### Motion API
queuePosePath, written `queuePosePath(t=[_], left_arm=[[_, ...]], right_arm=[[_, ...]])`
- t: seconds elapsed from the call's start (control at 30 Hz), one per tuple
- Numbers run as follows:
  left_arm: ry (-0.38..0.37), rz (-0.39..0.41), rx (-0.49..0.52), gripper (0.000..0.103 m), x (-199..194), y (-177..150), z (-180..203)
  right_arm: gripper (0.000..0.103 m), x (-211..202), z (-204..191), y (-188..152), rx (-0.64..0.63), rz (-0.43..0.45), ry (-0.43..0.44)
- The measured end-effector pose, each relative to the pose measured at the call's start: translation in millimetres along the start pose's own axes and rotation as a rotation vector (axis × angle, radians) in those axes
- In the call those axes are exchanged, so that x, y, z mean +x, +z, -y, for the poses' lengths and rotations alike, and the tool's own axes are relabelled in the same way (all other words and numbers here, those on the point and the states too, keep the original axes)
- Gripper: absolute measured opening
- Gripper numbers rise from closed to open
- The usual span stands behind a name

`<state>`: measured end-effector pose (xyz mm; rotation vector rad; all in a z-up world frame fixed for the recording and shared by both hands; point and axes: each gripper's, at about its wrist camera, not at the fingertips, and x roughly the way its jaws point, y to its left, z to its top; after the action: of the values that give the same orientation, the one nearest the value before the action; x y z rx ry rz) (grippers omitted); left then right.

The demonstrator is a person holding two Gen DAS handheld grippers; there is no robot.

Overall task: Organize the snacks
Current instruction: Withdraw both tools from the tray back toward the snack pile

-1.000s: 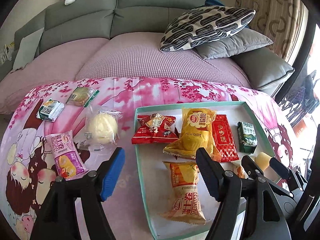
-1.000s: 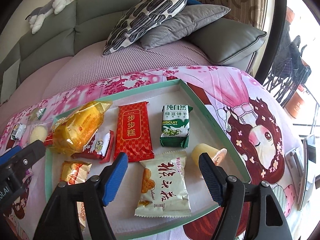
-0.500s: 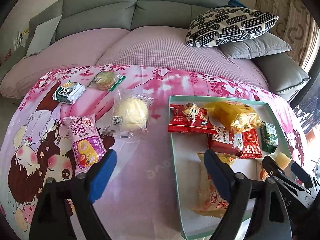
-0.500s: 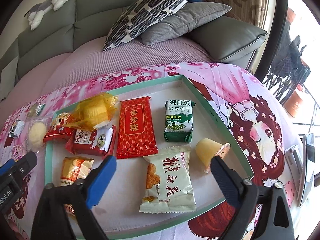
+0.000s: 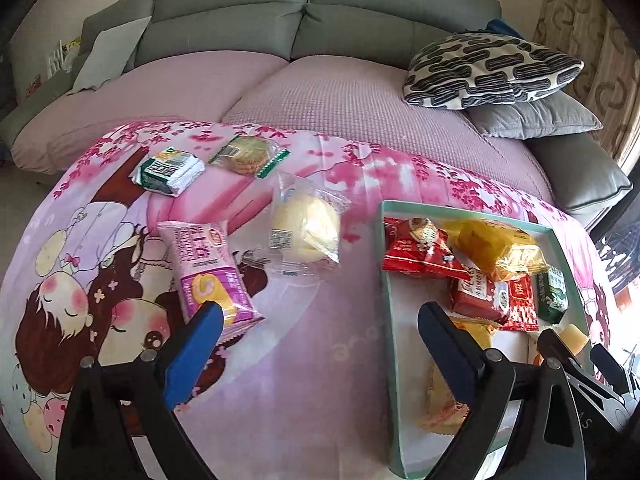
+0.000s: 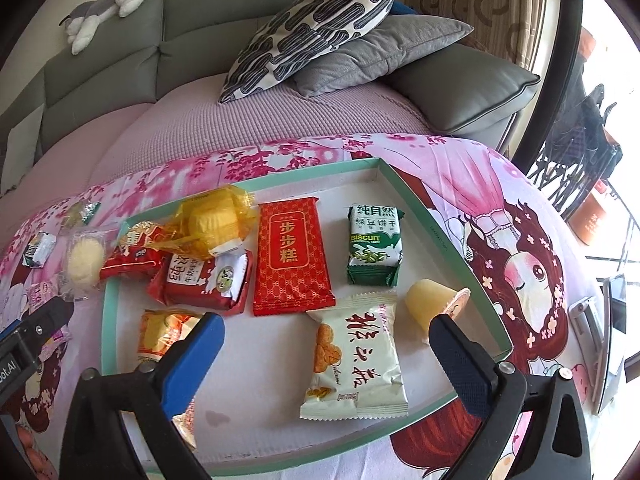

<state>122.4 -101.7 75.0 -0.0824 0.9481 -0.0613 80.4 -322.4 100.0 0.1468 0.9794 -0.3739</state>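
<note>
Reading the packs in the right wrist view: the red flat packet (image 6: 294, 256) carries 步步糕 in gold. The green-and-white biscuit pack (image 6: 374, 246) shows 纯自然, 绿豆饼干 and BISCUIT. On the left hand-held gripper (image 6: 24, 354) body, partly cut off, "ot.AI". Print on the other wrappers is too small or creased to read.

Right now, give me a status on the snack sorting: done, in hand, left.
Done: eight snacks lie in the teal tray, among them the red packet and green biscuit pack. In hand: nothing; the left gripper and right gripper both hover with jaws open. Left: four snacks on the pink cloth: the pink roll cake, clear-wrapped bun, cookie pack and small green-white pack.
</note>
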Motion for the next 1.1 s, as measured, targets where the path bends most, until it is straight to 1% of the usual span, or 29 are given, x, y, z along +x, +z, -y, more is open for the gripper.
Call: queuePosePath(t=[0.17, 0.27, 0.37, 0.63, 0.87, 1.1], left_arm=[[0.135, 0.005, -0.077, 0.098, -2.9, 4.7, -42.4], [0.187, 0.000, -0.132, 0.098, -3.5, 5.0, -68.9], [0.209, -0.001, -0.172, 0.098, -6.2, 4.5, -88.9], [0.254, 0.011, -0.248, 0.098, -14.9, 2.9, -125.4], [0.275, 0.019, -0.298, 0.098, -19.3, 0.3, -150.1], [0.270, 0.011, -0.331, 0.098, -18.2, -2.7, -167.1]], right_arm=[[0.103, -8.5, -26.7, -2.2, -0.056, 0.014, 0.049], [0.103, -14.5, -44.1, -3.4, -0.089, 0.029, 0.081], [0.103, -18.1, -59.8, -5.3, -0.116, 0.035, 0.104], [0.103, -23.4, -97.6, -12.6, -0.167, 0.033, 0.157], [0.103, -25.5, -121.8, -18.7, -0.205, 0.027, 0.177], [0.103, -24.6, -146.7, -26.2, -0.235, 0.013, 0.205]])
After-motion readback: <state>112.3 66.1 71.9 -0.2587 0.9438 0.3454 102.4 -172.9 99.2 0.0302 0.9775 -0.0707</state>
